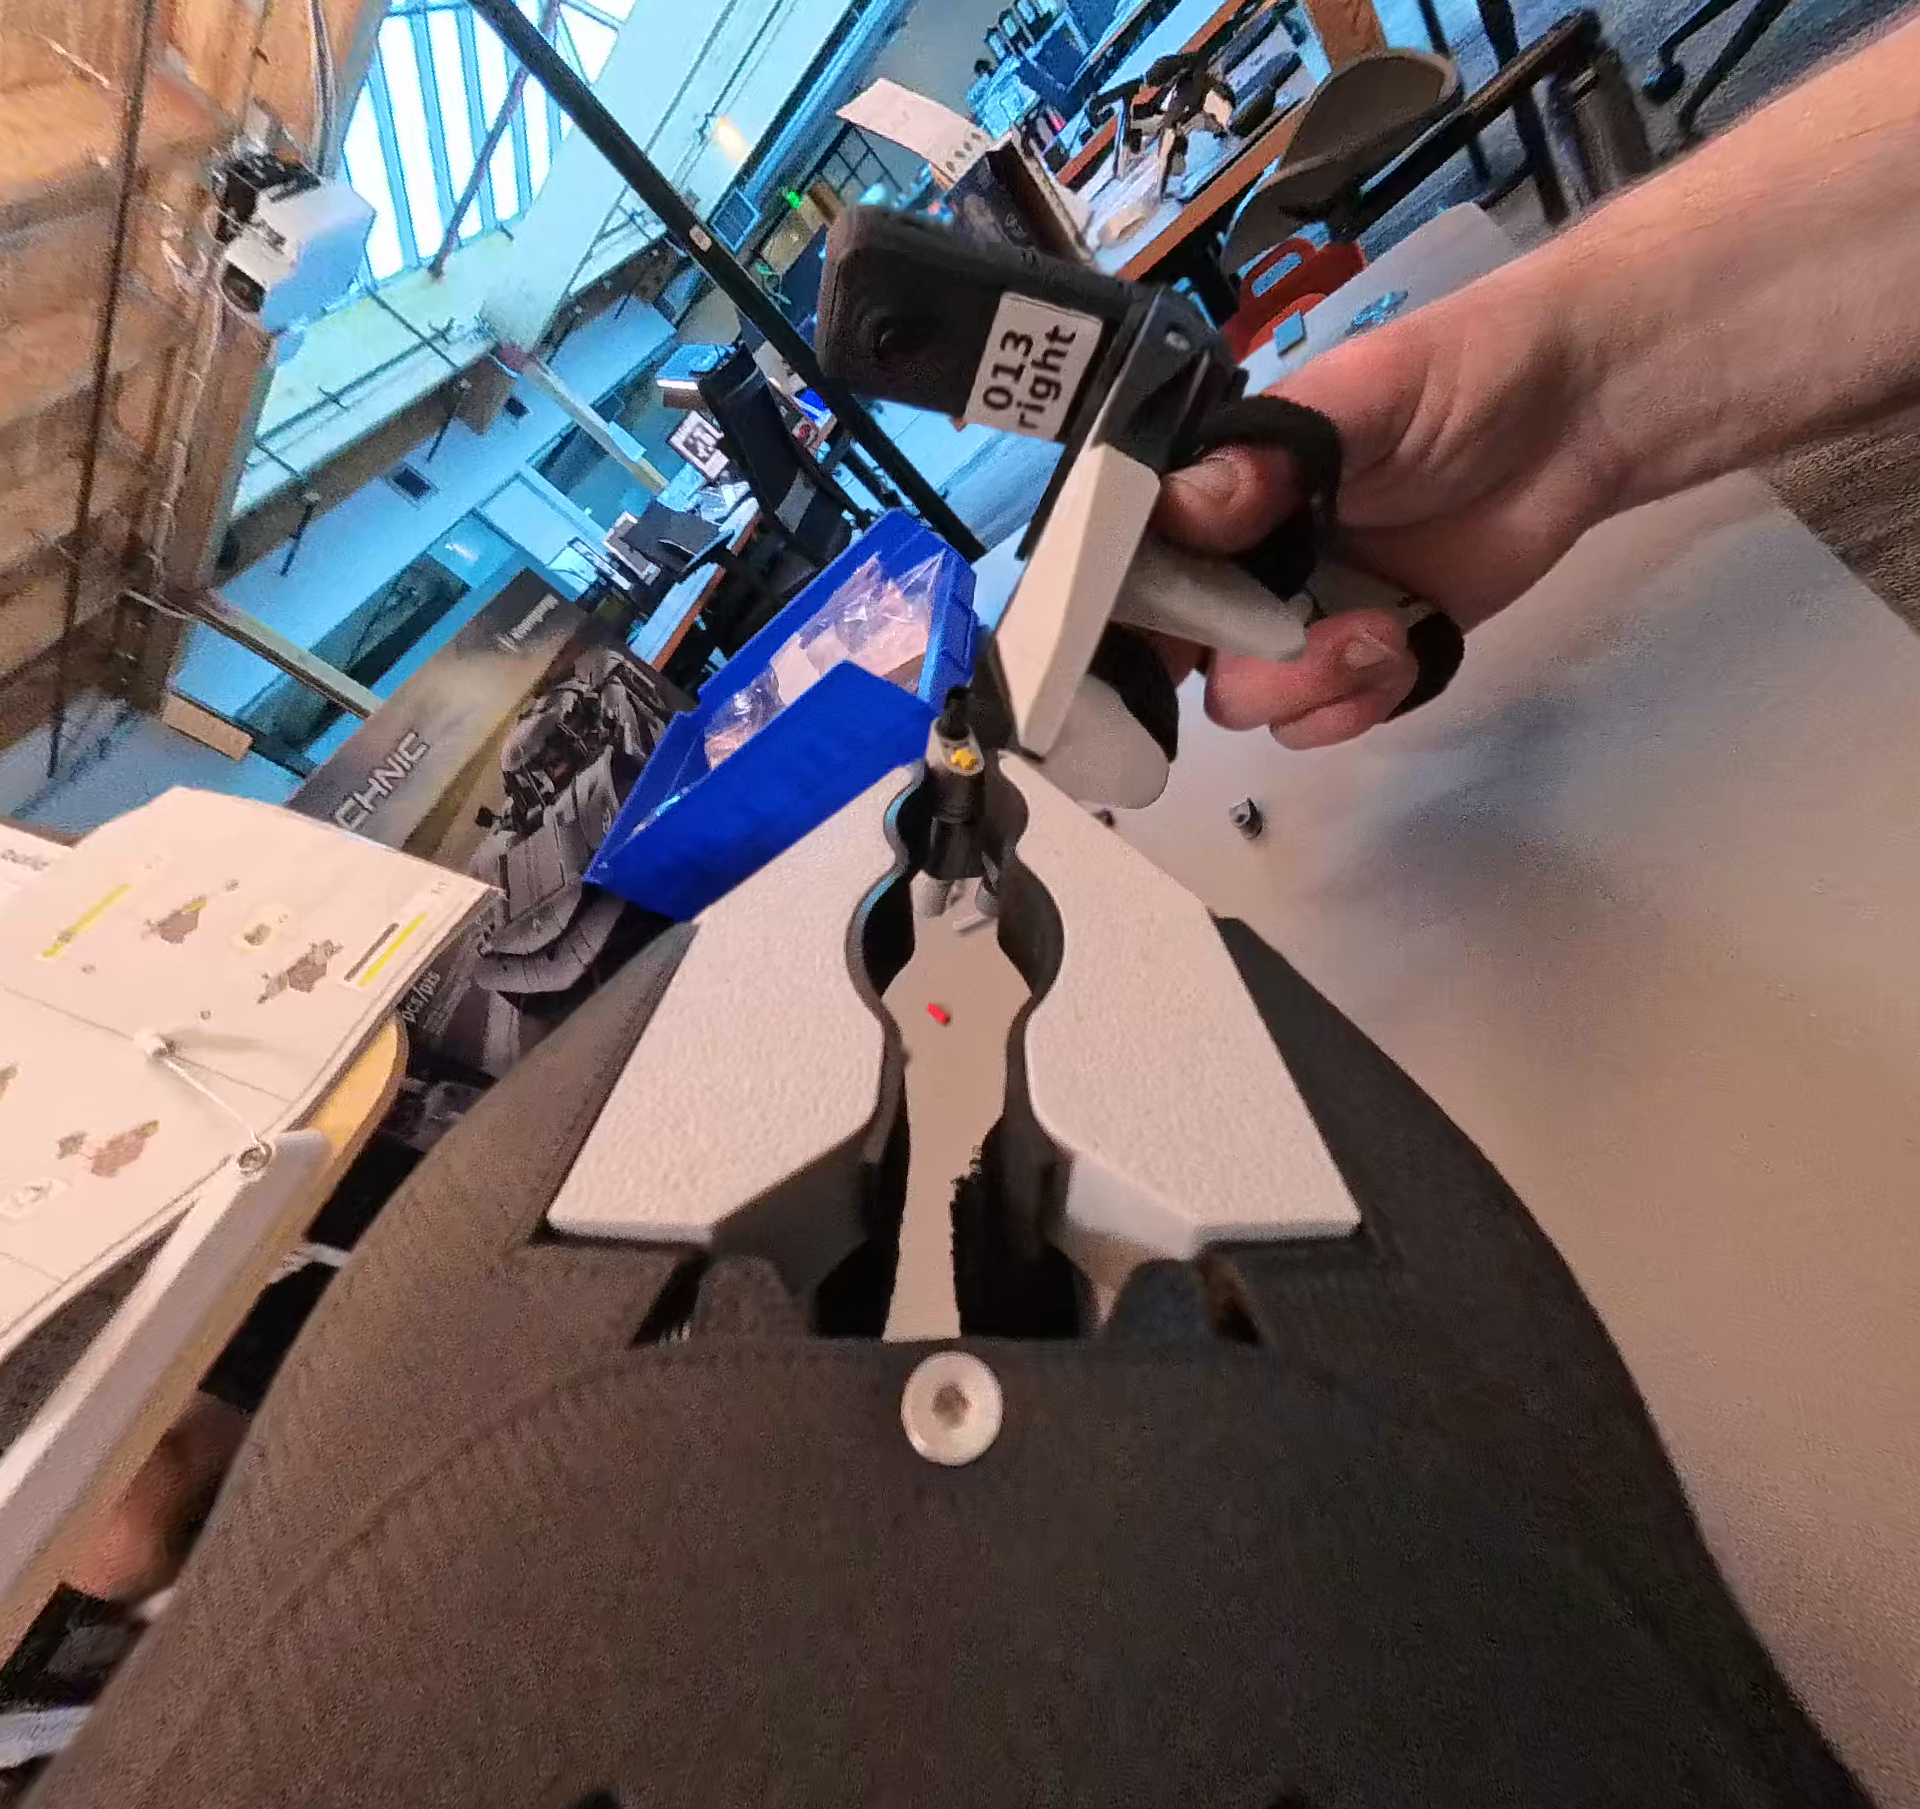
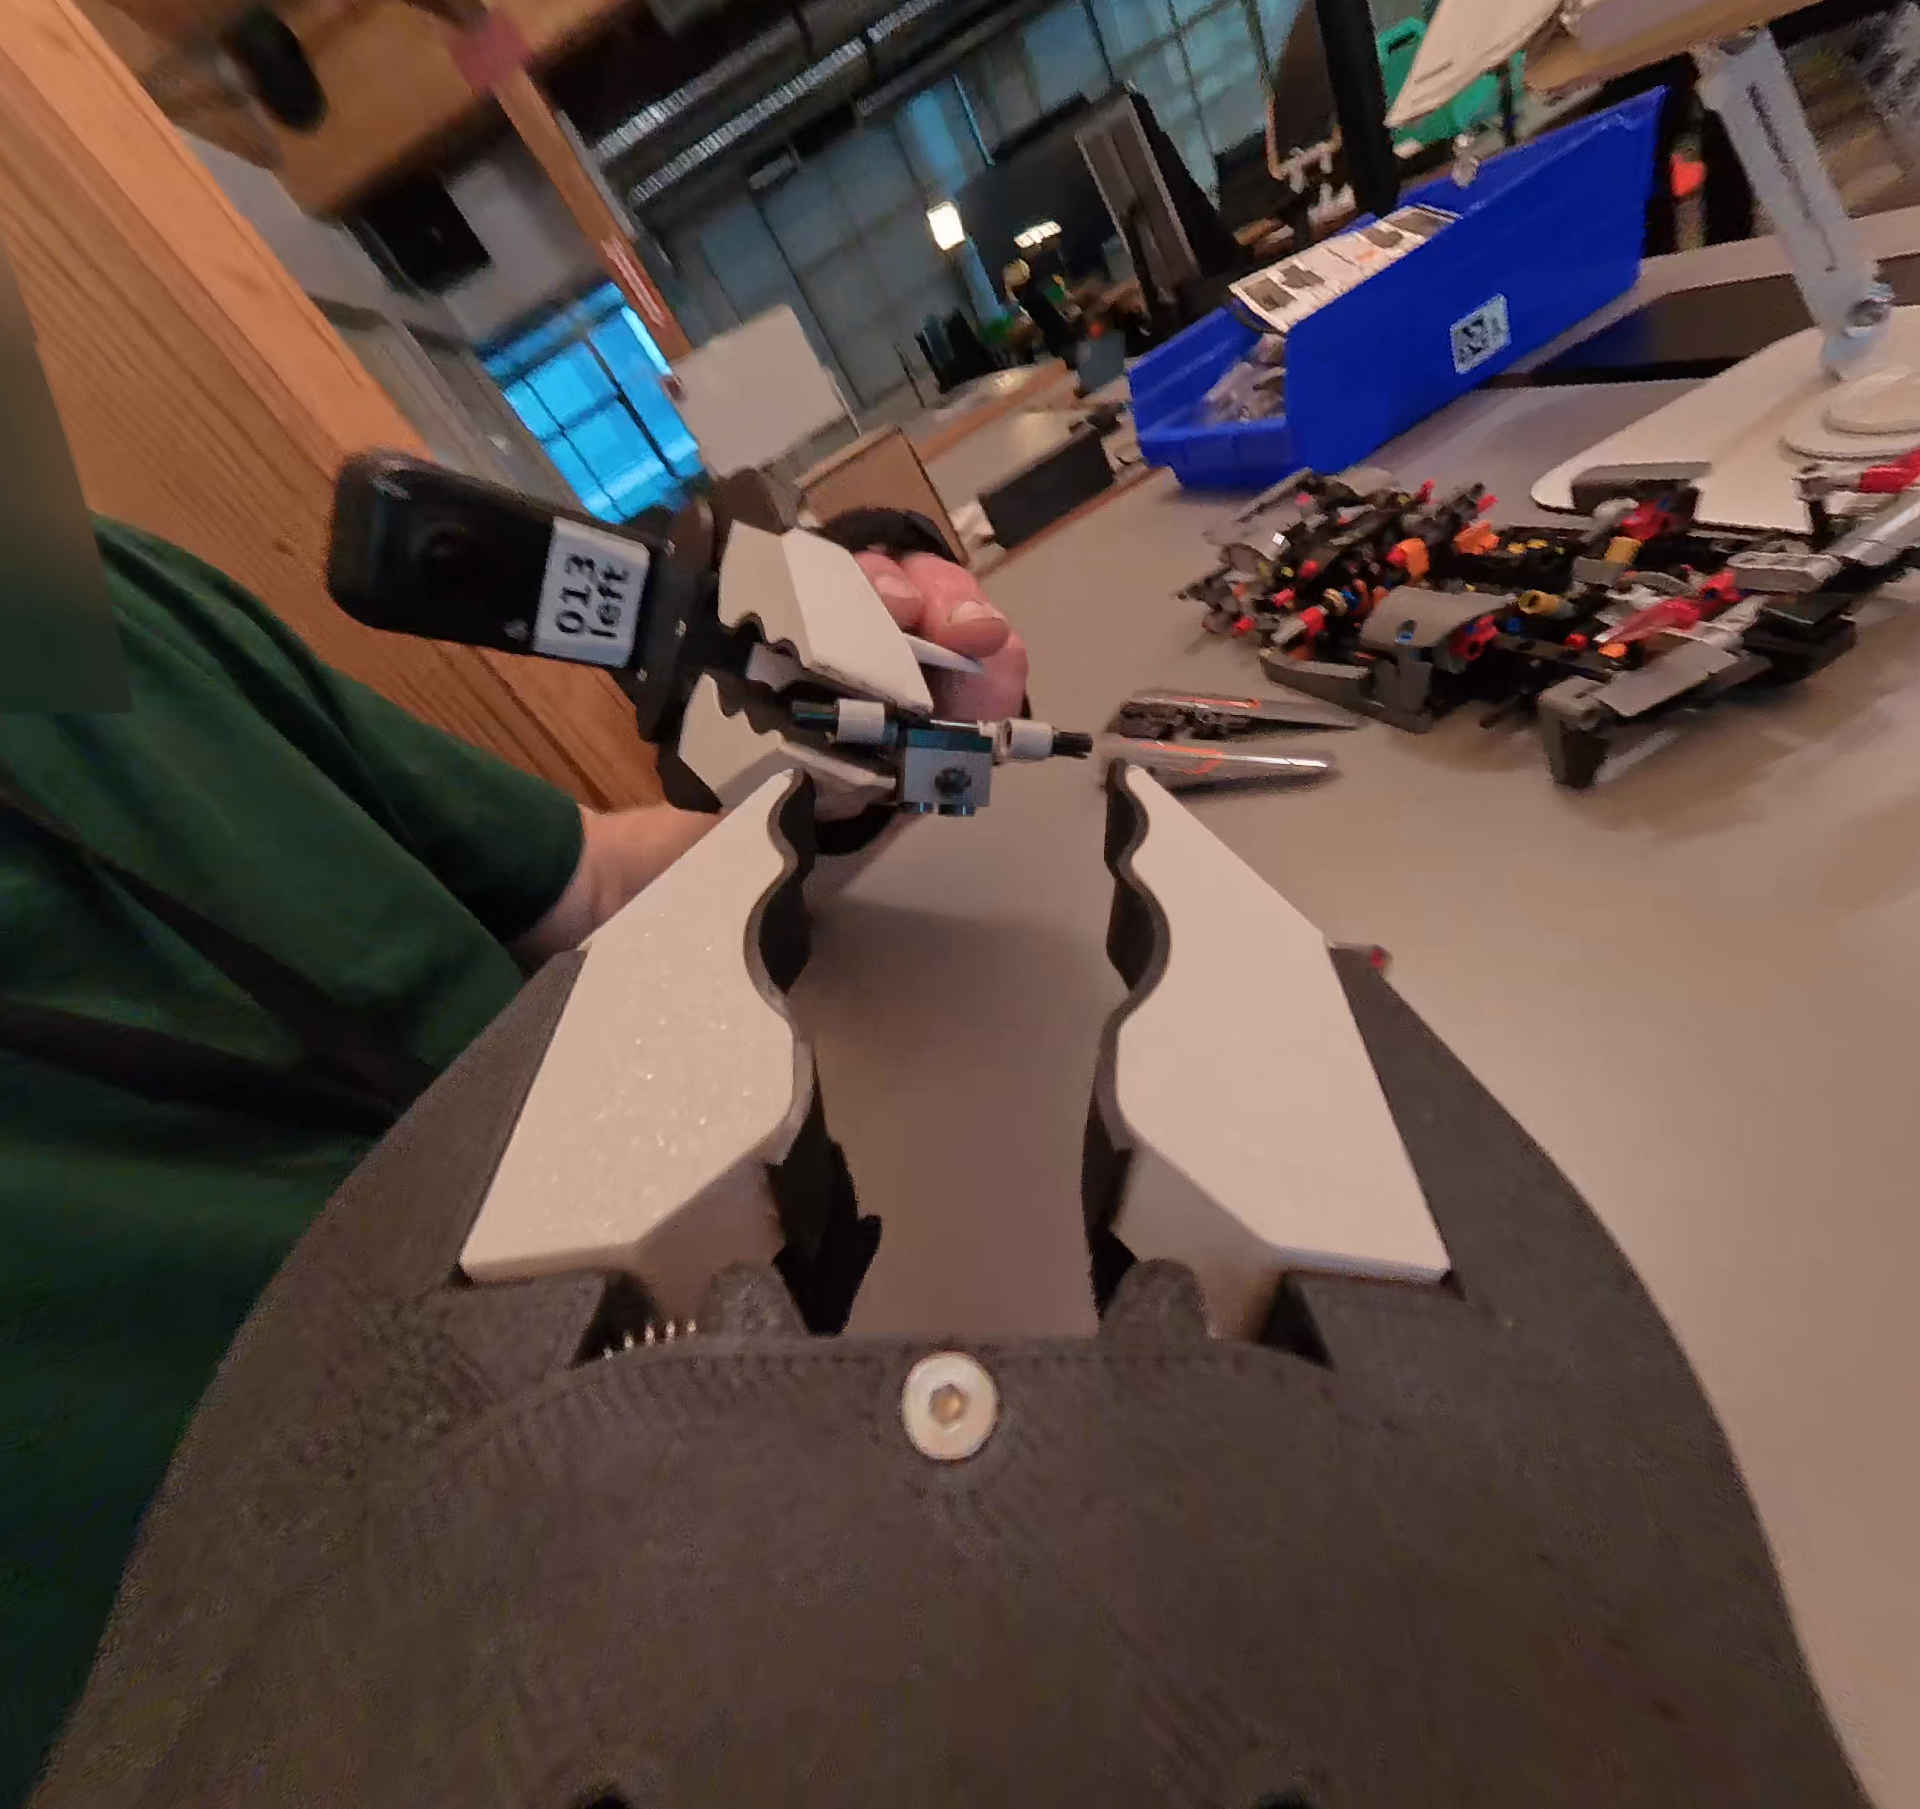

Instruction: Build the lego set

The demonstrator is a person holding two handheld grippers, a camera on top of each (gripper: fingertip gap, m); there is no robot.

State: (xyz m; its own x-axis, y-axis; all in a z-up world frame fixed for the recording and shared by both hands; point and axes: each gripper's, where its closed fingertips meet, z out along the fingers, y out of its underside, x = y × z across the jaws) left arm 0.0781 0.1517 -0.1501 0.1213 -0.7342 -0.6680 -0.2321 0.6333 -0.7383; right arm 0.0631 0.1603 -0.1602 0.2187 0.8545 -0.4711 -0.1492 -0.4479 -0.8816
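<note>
My left gripper [image 1: 961, 795] is shut on a small lego sub-assembly [image 1: 956, 783]: a black axle with white bushes and a grey block. The right wrist view shows it held level above the table [image 2: 940, 767], sticking out of the left gripper [image 2: 894, 736]. My right gripper [image 2: 951, 788] is open and empty, its tips just below and either side of the axle's free end. In the left wrist view the right gripper [image 1: 1070, 741] sits just right of the sub-assembly. A large dark lego model [image 2: 1538, 606] lies on the table at the right.
Two silver pointed pieces [image 2: 1216, 736] lie before the model. Blue bins [image 2: 1434, 357] stand behind, one holding bagged parts [image 1: 810, 720]. An instruction booklet on a stand [image 1: 208, 980] and the set's box [image 1: 540, 824] are at the left. A tiny red piece [image 1: 938, 1013] lies on the table. The grippers are tip to tip, or close to it. About 20 cm separates my right fingertips from the large dark lego model [image 2: 1538, 606].
</note>
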